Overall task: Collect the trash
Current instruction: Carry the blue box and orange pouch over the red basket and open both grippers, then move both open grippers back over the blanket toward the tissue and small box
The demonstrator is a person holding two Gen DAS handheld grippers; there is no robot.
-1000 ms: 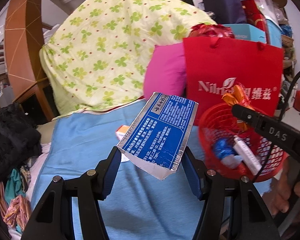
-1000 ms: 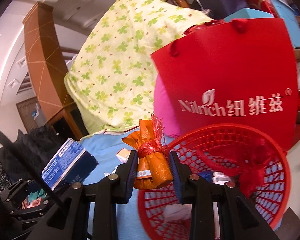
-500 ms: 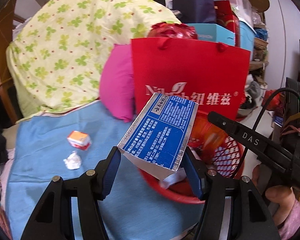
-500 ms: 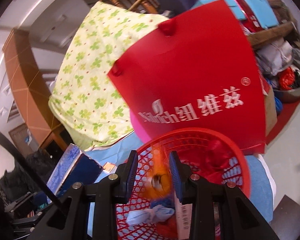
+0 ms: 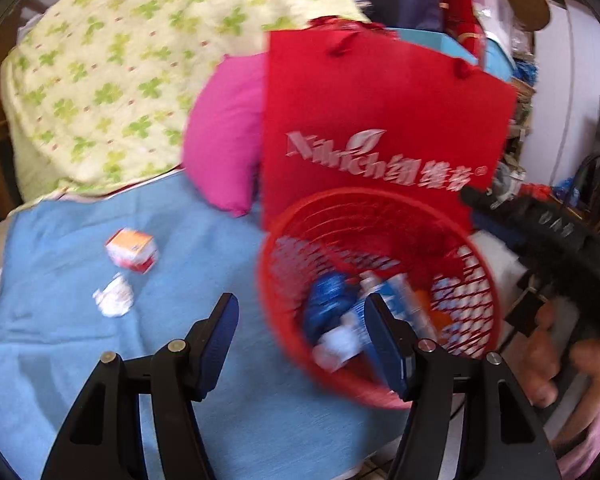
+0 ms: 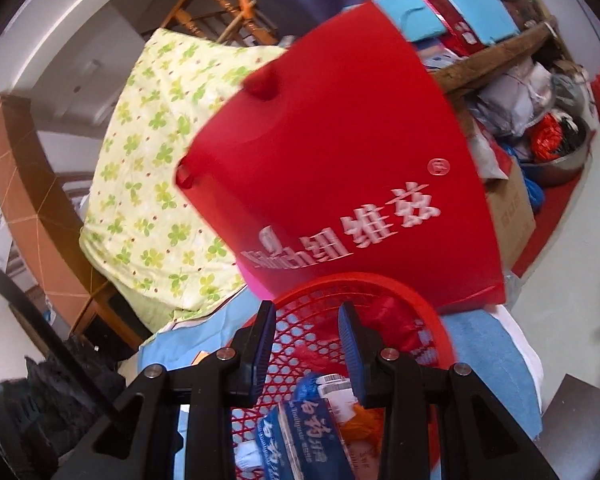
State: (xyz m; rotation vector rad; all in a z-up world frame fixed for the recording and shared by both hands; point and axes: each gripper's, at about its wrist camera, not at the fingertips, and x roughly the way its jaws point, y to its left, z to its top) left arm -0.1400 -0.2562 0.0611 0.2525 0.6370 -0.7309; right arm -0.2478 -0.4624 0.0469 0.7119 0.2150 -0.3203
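Clutter fills the room behind your work: a green clover-print quilt (image 5: pixel 112 76) heaped up at the back, a pink cushion (image 5: pixel 224 136) leaning against it, and a red paper bag (image 5: pixel 380 120) with white lettering standing upright just behind the red mesh basket (image 5: pixel 284 280). All of this sits on a bed under a blue blanket (image 5: pixel 60 360).

Your left gripper (image 5: pixel 302 338) hovers over the near rim of the basket, its fingers (image 5: pixel 216 332) spread apart with nothing between them. One finger hangs over the blanket, the other over the basket's inside. Your right gripper (image 6: pixel 306 344) is also above the basket, pointing toward the red bag; its fingers (image 6: pixel 350 344) are drawn in to their narrowest gap and hold nothing. From the left wrist view you can see the right gripper's black body at the right edge, with your hand (image 5: pixel 548 356) beneath it.

Trash already lies inside the basket: a blue and white carton (image 6: pixel 300 436) near the front, an orange wrapper (image 6: pixel 366 420) beside it, and other blue and white pieces that are too blurred to tell apart.

Two pieces are out on the blanket, well left of the basket: a small orange and white box (image 5: pixel 134 250) toward the quilt side, and a crumpled white paper (image 5: pixel 114 300) just nearer to you. They lie close together but do not touch.
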